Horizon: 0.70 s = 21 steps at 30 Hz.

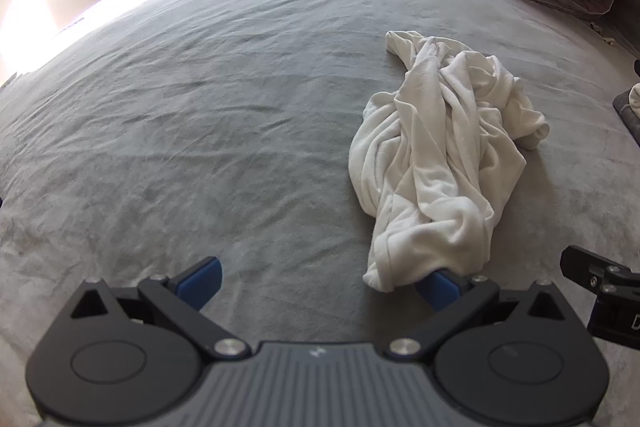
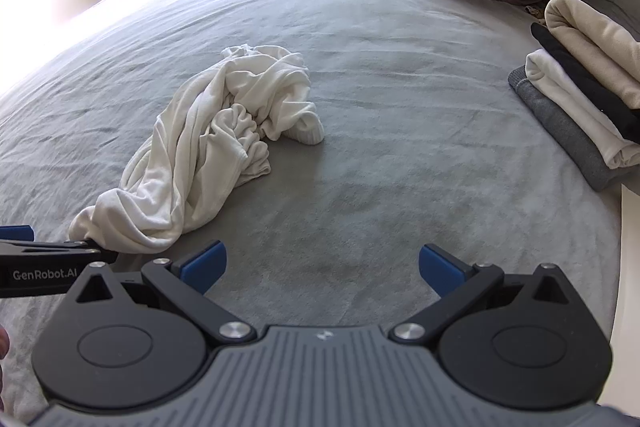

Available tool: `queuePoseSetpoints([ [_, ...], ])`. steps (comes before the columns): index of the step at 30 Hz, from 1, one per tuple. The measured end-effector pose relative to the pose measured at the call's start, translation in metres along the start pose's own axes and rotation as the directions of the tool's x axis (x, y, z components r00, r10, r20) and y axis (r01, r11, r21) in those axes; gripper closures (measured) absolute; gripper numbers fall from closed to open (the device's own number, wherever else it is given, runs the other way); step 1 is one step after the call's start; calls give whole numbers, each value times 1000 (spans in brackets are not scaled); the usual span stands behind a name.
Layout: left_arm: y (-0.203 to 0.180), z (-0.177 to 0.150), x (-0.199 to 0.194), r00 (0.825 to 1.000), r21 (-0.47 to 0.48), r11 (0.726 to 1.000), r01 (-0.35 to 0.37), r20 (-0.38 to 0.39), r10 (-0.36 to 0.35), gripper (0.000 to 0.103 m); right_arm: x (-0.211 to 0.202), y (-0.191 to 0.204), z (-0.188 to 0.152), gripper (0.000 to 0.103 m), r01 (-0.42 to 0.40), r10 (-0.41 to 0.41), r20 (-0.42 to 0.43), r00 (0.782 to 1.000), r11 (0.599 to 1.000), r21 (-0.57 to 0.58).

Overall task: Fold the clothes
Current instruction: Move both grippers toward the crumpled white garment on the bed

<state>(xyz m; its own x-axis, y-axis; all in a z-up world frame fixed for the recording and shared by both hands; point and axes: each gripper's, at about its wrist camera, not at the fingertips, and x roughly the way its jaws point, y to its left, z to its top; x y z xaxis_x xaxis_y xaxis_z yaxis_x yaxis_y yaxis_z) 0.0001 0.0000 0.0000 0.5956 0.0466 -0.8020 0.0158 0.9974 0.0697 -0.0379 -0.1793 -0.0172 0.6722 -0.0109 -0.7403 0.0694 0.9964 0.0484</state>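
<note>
**Left wrist view: white garment lies crumpled, both tongs spread wide**

Left wrist view shows the garment bunched in a long heap on the grey bed, its near end draped over the right pad of the left tongs. Those tongs stand wide open and grip nothing. From the right wrist, the right tongs are equally wide and empty, hovering over bare bed just right of the garment; a folded stack sits at the far right.

The step in hand looks like a first pick to spread the cloth flat. To do it well, each tong should probably close on one layer near a hem or corner (not on the thick twisted middle), well apart from the other, then lift and draw outward so the folds fall open.
</note>
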Motion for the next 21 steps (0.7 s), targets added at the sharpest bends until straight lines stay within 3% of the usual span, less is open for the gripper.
queuePoseSetpoints([
  [21, 1, -3, 19, 999, 26, 1000, -3, -44, 5, 0, 9, -1, 0, 0, 6, -6, -31, 999, 1000, 9],
])
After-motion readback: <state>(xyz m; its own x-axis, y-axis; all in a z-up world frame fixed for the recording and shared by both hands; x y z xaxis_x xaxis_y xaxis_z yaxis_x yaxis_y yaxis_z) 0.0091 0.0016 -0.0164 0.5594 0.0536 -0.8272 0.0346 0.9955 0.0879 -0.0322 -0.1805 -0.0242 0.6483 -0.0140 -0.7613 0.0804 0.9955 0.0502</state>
